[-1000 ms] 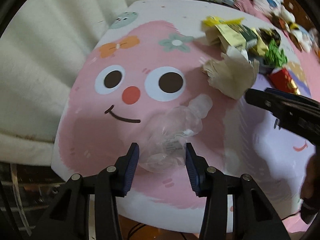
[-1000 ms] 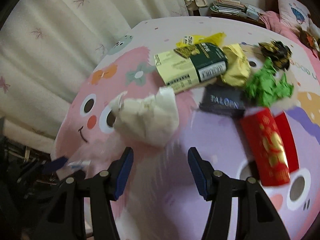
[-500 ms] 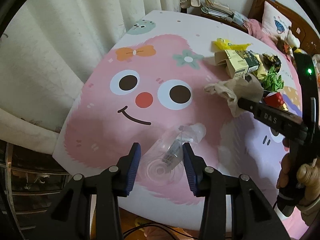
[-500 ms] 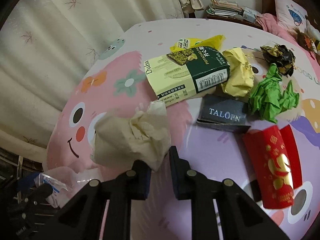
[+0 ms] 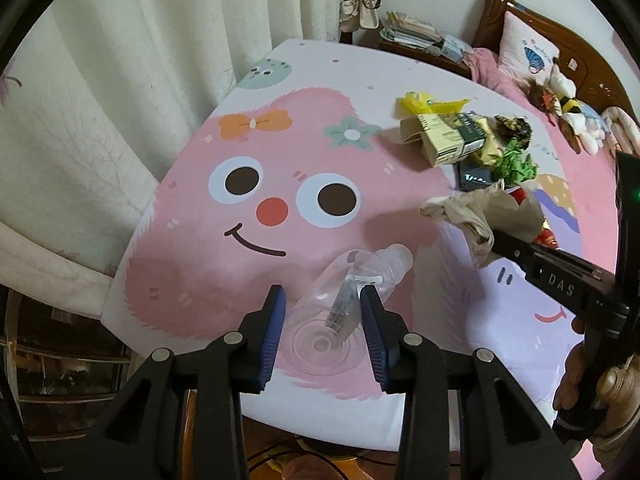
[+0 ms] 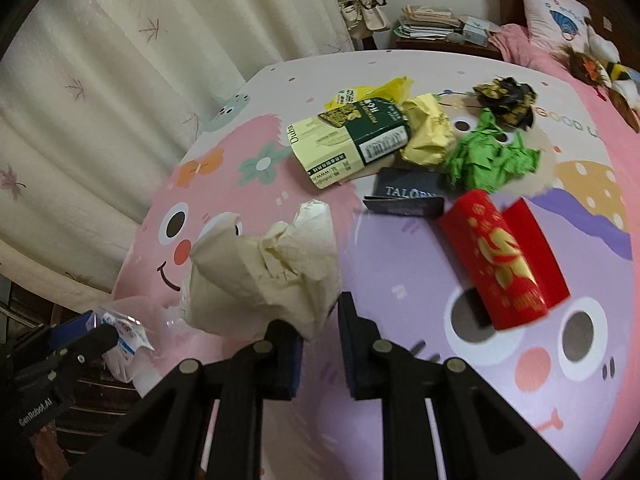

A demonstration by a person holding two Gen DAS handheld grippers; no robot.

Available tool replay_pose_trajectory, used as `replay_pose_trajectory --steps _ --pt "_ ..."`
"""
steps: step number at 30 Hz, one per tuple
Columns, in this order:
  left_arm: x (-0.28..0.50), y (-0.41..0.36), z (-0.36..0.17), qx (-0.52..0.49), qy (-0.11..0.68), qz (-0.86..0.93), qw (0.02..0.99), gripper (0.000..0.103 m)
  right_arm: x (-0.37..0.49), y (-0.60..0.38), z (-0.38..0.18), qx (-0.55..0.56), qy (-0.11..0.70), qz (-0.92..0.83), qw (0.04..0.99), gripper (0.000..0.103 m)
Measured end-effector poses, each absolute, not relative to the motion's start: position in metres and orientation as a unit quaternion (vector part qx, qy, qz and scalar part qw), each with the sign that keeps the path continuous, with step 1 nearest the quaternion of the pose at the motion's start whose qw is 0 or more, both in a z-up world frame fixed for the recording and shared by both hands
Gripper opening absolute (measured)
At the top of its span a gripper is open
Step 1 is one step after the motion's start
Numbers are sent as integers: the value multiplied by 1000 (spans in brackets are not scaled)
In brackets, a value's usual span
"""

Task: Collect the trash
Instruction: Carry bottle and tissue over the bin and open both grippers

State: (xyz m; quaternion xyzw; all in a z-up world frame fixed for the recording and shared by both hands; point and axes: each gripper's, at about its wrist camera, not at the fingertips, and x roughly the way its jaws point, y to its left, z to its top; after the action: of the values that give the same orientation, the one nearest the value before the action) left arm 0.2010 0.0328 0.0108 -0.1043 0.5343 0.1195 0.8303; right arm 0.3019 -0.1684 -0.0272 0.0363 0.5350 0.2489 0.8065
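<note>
1. Crumpled beige paper wad (image 6: 264, 276) pinched at its lower edge in the right gripper (image 6: 320, 320), jaws narrow, wad lifted over the cartoon tablecloth (image 6: 400, 292).
2. Clear plastic bottle (image 5: 352, 300) sits between the blue pads (image 5: 274, 320) of the left gripper (image 5: 322, 320); jaws closing on it.
3. Remaining trash beyond: green-and-cream carton (image 6: 352, 140), yellow wad (image 6: 428, 132), green wad (image 6: 488, 156), red packet (image 6: 504, 264).

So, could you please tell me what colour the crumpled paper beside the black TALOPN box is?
Bright green, clearest in the right wrist view.
</note>
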Motion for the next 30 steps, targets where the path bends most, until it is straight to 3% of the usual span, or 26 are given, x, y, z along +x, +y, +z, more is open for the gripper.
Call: replay_pose_trajectory --steps 9,18,23,30 --pt "169 25 47 -83 504 64 857 36 249 -188 3 52 517 218 826 16" --pt "106 30 71 -45 486 -22 872 36 136 -198 14 94 515 140 840 16" --pt "64 32 63 -29 485 -64 872 36 69 -192 7 101 522 109 840 16" --pt "12 13 11 -7 539 -112 834 34 -4 -192 -33 113 569 70 812 16"
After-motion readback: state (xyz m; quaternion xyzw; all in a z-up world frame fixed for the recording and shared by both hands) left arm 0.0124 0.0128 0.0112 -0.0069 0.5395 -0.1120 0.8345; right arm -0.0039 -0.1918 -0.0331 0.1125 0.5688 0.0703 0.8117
